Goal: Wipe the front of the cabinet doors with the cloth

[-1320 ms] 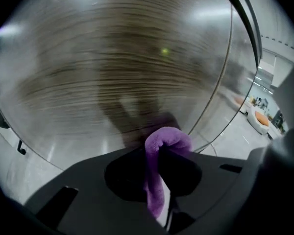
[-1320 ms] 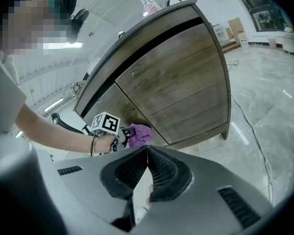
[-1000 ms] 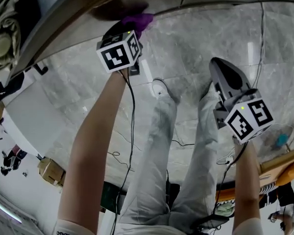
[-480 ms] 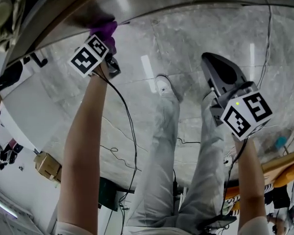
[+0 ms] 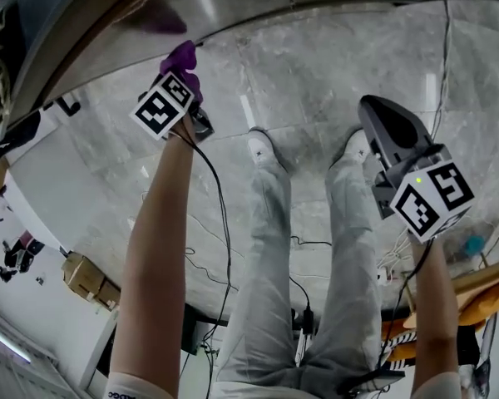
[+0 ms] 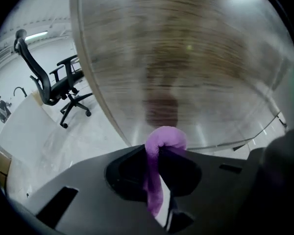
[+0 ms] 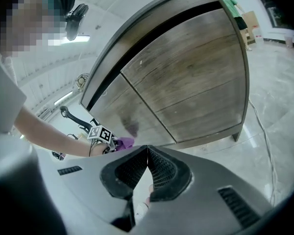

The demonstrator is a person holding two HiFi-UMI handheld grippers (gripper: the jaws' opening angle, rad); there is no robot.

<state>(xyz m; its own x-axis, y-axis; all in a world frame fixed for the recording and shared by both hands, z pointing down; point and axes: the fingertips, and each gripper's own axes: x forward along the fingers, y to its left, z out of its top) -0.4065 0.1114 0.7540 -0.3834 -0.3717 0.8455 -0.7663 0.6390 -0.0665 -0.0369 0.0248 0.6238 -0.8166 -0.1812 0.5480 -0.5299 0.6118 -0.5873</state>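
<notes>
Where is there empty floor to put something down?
The bare marble floor between the cabinet base and the person's shoes is free. Around the legs, cables and a cardboard box crowd it.

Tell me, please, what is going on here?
A person stands facing a wooden cabinet with a gripper in each hand. The left gripper is shut on a purple cloth, held up near the lower edge of a cabinet door. The right gripper is shut and empty, held back from the cabinet.

Light grey trousers (image 5: 266, 306), white sneakers (image 5: 262, 148), white sleeve cuffs (image 5: 129, 386), thin black cables (image 5: 223, 223) trailing down
</notes>
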